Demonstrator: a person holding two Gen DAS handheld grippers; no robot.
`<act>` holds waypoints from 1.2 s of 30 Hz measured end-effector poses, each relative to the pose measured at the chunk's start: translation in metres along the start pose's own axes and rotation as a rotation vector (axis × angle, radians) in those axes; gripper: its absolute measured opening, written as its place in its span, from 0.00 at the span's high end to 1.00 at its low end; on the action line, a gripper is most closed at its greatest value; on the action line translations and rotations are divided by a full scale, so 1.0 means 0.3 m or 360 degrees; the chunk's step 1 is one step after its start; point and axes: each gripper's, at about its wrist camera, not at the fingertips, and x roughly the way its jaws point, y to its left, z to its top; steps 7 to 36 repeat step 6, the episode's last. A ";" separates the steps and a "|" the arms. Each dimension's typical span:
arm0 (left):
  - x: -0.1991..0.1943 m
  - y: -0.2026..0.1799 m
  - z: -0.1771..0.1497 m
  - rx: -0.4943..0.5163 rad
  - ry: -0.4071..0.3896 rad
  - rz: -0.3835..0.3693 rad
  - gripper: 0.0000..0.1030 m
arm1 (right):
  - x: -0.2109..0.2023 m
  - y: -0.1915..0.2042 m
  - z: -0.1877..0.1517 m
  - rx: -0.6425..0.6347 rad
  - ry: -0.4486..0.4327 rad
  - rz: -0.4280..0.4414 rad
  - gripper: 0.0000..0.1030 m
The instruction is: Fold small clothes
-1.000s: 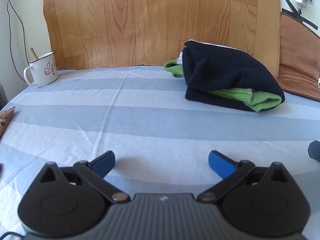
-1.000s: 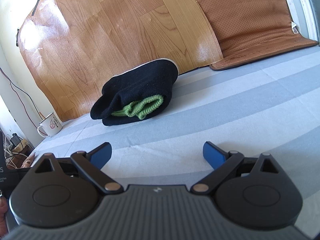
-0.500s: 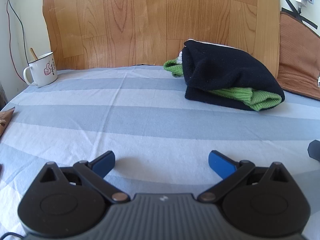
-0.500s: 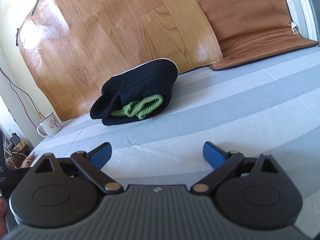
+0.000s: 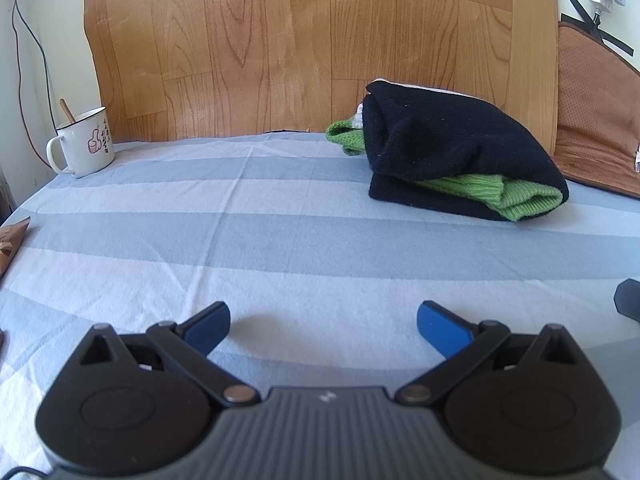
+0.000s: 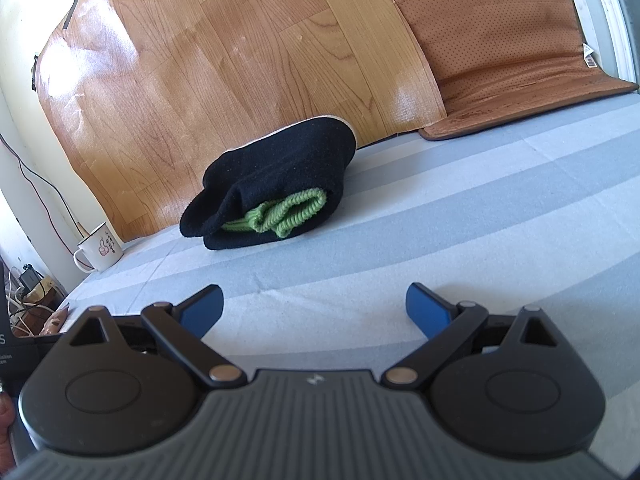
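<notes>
Left gripper (image 5: 323, 322) and right gripper (image 6: 314, 307), both with blue-tipped fingers spread wide and holding nothing, low over the blue-and-white striped bedsheet (image 5: 280, 240)

Nothing has shifted from the pictures a second and half a second back: both views match, apart from a very slight drift in the right wrist view. Each gripper is near the sheet and points across it toward the folded bundle, a black fleece garment (image 5: 452, 148) wrapped around a green knitted piece (image 5: 516, 200), which lies well apart from both sets of fingers at the far side of the sheet (just in front of the wood-grain vinyl sheet (image 5: 320, 40) propped on the wall). A white enamel mug with a pink thumbs-up print (image 5: 86, 146) stands at the far left, and a brown perforated cushion (image 6: 500, 40) leans at the far right
</notes>
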 end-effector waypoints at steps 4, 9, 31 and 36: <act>-0.018 -0.006 -0.005 0.0025 -0.0056 -0.0008 0.00 | 0.000 0.001 0.001 0.0000 0.0000 0.0000 0.03; -0.016 -0.010 -0.004 0.0039 -0.0050 -0.0009 0.00 | 0.000 0.000 0.000 0.0001 0.0000 0.0000 0.03; -0.016 -0.010 -0.004 0.0039 -0.0050 -0.0009 0.00 | 0.000 0.000 0.000 0.0001 0.0000 0.0000 0.03; -0.016 -0.010 -0.004 0.0039 -0.0050 -0.0009 0.00 | 0.000 0.000 0.000 0.0001 0.0000 0.0000 0.03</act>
